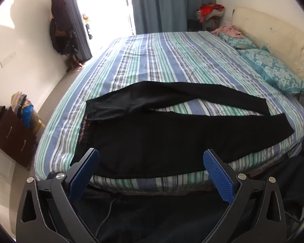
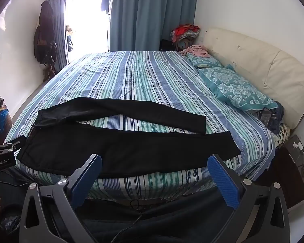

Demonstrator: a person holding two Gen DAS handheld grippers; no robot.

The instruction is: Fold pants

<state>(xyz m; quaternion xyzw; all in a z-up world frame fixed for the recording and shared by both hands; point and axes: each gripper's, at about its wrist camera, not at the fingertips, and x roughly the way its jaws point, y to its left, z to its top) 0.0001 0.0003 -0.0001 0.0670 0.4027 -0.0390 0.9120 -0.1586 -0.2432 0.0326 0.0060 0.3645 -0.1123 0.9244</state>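
Black pants (image 1: 162, 137) lie spread flat on the striped bed (image 1: 152, 60), waistband at the left, both legs running right with a gap of sheet between them. They show the same way in the right wrist view (image 2: 121, 147). My left gripper (image 1: 151, 158) is open and empty, hovering at the bed's near edge over the waist part. My right gripper (image 2: 154, 163) is open and empty, above the near leg by the bed's front edge. The left gripper's body shows at the left edge of the right wrist view (image 2: 8, 147).
Teal pillows (image 2: 237, 89) and a cream headboard (image 2: 263, 68) are at the right. Clothes piles (image 2: 185, 31) sit in the far corner. A brown drawer unit (image 1: 14, 137) stands left of the bed; a dark box (image 2: 291, 166) stands at its right. Cables trail on the floor below the bed.
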